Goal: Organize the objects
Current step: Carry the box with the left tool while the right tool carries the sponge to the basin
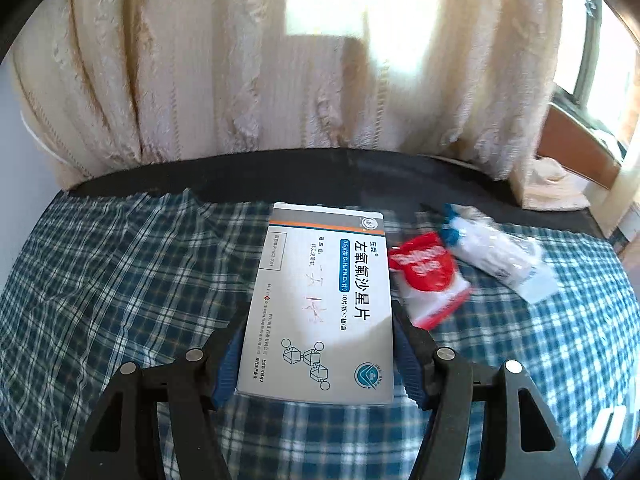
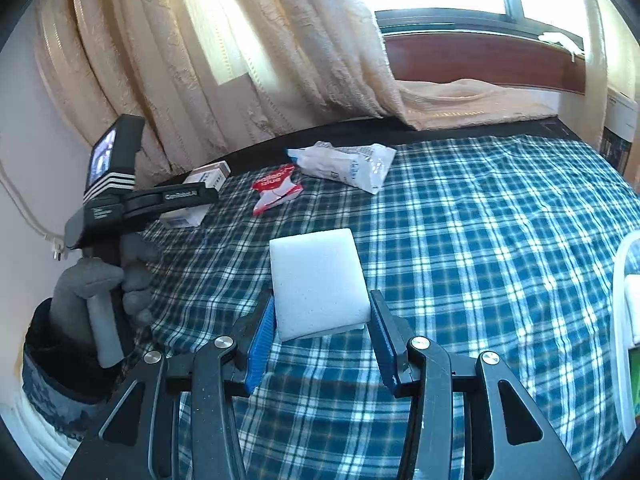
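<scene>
Both fingers carry loads above the plaid bed (image 2: 480, 220): my left gripper (image 1: 316, 354) clamps the medicine box (image 1: 320, 304), my right gripper (image 2: 322, 330) the white sponge (image 2: 320, 284). Next, I judge, comes placing them.

Cloth (image 1: 120, 280) over surface: blue, dark teal and white plaid.
Medicine box (image 1: 320, 304): white-grey face, orange stripe near top edge, blue label band, black characters, faint red handwriting.
Small packet (image 1: 428, 276): red and white, white lettering.
Plastic pouch (image 1: 500, 254): clear-white, blue corner.
Sponge block (image 2: 318, 284): plain white.
Curtain (image 1: 180, 80): cream, ribbed pattern.
Gripper pads (image 2: 262, 344): blue on black frame.
Glove (image 2: 100, 280), left of frame: grey.
</scene>
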Available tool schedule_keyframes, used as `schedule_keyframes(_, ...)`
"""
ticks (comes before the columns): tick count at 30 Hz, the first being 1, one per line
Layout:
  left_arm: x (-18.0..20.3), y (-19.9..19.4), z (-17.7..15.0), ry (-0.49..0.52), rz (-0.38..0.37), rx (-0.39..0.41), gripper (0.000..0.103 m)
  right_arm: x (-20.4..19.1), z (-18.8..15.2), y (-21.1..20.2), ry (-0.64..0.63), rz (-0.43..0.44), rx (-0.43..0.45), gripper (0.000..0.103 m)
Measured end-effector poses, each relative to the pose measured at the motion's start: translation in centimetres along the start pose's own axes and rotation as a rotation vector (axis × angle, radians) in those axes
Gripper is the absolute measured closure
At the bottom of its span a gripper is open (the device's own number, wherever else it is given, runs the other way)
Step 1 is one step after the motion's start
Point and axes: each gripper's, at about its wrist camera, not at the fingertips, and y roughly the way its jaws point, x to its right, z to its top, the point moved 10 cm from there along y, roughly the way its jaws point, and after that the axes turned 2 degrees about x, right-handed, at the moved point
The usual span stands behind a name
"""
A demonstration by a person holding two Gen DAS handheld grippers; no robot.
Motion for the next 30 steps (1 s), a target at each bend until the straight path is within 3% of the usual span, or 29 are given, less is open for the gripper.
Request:
schedule_keyframes(19, 8.9, -4.9, -1.7, 0.152, -0.147, 0.028, 0.035, 7.7, -0.8, -5.5, 0.145, -0.111, 0.072, 0.057)
schedule_keyframes(30, 13.6, -5.9, -3.5, 0.213, -0.216, 0.01, 0.035, 15.4, -0.9, -11.0, 0.232, -0.266, 0.165, 0.057)
